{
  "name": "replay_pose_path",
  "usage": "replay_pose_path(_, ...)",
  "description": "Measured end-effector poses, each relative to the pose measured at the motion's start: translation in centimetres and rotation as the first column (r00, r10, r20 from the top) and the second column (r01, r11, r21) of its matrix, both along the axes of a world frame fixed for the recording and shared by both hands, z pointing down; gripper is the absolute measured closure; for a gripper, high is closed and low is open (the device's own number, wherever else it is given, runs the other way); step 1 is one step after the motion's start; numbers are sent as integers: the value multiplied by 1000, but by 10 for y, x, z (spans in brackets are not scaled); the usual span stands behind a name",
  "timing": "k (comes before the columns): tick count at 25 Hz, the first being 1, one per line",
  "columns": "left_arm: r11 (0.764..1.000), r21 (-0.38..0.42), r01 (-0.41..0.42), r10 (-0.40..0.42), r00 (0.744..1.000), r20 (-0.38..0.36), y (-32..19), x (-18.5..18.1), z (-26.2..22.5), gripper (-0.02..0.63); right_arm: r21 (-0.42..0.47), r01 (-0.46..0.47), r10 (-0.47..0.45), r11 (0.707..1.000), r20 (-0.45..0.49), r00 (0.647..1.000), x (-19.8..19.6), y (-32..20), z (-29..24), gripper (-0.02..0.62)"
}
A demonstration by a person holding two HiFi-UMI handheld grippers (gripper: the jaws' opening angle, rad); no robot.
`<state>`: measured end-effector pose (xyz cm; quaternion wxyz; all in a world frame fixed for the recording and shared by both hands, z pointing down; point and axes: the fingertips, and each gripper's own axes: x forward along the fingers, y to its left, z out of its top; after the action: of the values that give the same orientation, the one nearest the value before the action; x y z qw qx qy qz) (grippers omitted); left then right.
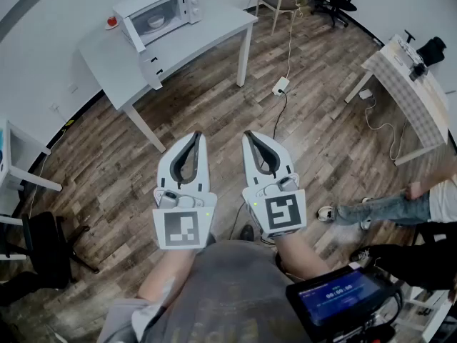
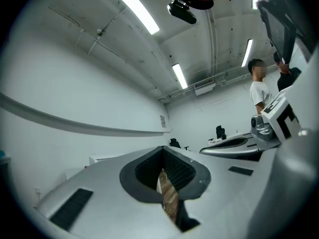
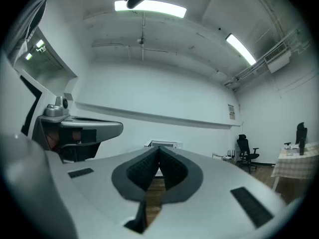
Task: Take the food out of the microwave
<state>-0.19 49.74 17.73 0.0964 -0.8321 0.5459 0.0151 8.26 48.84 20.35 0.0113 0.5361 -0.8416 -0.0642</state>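
Head view: a boxy white microwave [image 1: 158, 11] sits on a white table [image 1: 207, 38], with the pale round food [image 1: 156, 21] behind its glass door. The left gripper [image 1: 196, 135] and right gripper [image 1: 248, 133] hang well short of the microwave.
Left gripper view: the ribbed dark pads [image 2: 177, 169] meet at the tip, with nothing between them.
Right gripper view: the ribbed pads [image 3: 142, 171] are likewise together and empty.

Table [image 1: 207, 38] bears microwave [image 1: 158, 11] (red item [image 1: 111, 23] beside).

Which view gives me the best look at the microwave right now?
Head view: the microwave shows whole on the white table, something white visible behind its window. The right gripper view shows only a small white box top far off, probably it; the left gripper view doesn't show it clearly.
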Motion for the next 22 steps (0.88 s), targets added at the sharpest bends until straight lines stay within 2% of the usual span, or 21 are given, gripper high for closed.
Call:
replay_pose_path(8, 1000, -10, -8, 8, 1000, 2, 3, 23, 6, 598, -25, 13, -12, 1000, 26, 1000, 20, 2, 10, 589)
replay_pose_path(16, 999, -23, -23, 25, 997, 76, -2, 72, 19, 598, -69, 55, -50, 996, 71, 996, 56, -8, 26, 588)
replay_pose_path(22, 998, -54, -14, 18, 996, 87, -6, 98, 30, 598, -72, 68, -62, 995, 86, 994, 85, -19, 31, 588)
